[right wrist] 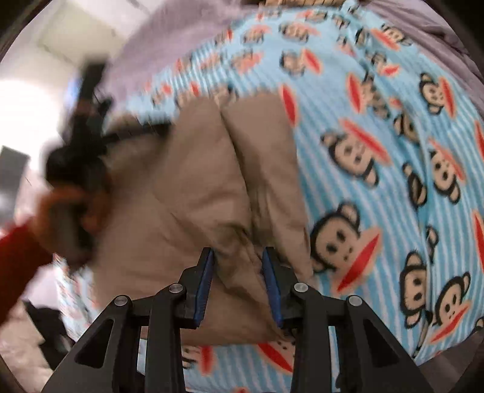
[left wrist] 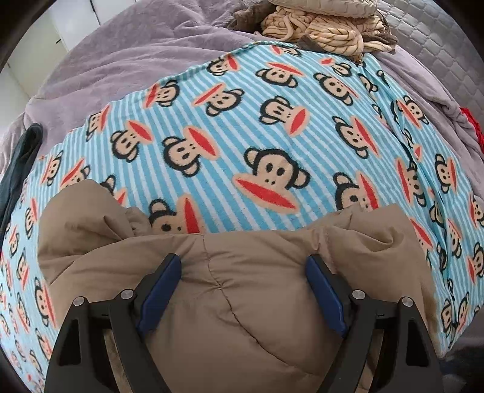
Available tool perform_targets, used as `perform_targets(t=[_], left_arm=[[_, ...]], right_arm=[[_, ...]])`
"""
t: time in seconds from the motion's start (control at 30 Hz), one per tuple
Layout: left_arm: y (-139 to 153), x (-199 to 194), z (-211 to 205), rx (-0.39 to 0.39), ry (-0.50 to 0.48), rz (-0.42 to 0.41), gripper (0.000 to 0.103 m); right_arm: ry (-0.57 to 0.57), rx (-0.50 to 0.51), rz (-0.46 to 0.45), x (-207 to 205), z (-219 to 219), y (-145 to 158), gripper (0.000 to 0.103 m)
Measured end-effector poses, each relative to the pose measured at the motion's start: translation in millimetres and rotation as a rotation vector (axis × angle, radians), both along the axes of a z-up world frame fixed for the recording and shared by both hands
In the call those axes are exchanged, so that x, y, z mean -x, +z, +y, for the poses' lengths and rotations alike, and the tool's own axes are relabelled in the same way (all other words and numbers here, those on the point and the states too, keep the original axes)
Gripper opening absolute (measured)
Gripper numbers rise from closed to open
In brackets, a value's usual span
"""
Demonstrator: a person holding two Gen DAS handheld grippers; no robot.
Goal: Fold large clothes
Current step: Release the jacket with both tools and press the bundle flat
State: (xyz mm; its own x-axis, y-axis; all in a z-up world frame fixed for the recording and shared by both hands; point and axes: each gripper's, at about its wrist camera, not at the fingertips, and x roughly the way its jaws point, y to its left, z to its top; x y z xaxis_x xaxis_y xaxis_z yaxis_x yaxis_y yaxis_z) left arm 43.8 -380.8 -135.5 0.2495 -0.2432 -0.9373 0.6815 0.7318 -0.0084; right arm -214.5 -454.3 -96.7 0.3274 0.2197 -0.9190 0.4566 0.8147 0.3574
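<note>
A tan puffy quilted jacket (left wrist: pixel 230 290) lies bunched on a blue striped monkey-print blanket (left wrist: pixel 272 127). My left gripper (left wrist: pixel 243 263) is open wide, its blue pads either side of a bulge of the jacket. In the right wrist view the jacket (right wrist: pixel 193 187) lies left of centre on the blanket (right wrist: pixel 378 181). My right gripper (right wrist: pixel 239 255) has its pads closed in on a thick fold of the jacket. The left gripper (right wrist: pixel 87 99) and the hand holding it show blurred at the jacket's far left edge.
A purple bedspread (left wrist: pixel 127 60) lies under the blanket. A pile of beige patterned cloth (left wrist: pixel 326 27) sits at the far edge. A dark garment (left wrist: pixel 21 160) lies at the left, something red (left wrist: pixel 475 127) at the right. The bed's near edge drops off below the blanket.
</note>
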Motion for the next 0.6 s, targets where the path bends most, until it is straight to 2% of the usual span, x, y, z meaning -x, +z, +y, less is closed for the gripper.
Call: perform_targets(t=[0.17,0.33,0.5,0.6], left_arm=[[29.1,8.7,23.4,0.051,0.037,0.007,0.084],[56.6,23.7,76.9,0.065,0.100,0.012,0.084],[63.2,43.1,130.9,0.049,0.191,0.061,0.084],[59.8,56.0,160.2,0.049,0.250,0.082,0.084]], right_arm=[[-0.021,-0.062,0.029,9.1,2.9,-18.6,0.036],[0.009,-0.074,0.036,5.6,-0.9,-25.7,0.036],[0.014,-0.101,0.054,-3.1,-0.1,-37.6,0.037],[0.014,-0.103,0.065,-24.3,-10.4,-45.6,0.037]])
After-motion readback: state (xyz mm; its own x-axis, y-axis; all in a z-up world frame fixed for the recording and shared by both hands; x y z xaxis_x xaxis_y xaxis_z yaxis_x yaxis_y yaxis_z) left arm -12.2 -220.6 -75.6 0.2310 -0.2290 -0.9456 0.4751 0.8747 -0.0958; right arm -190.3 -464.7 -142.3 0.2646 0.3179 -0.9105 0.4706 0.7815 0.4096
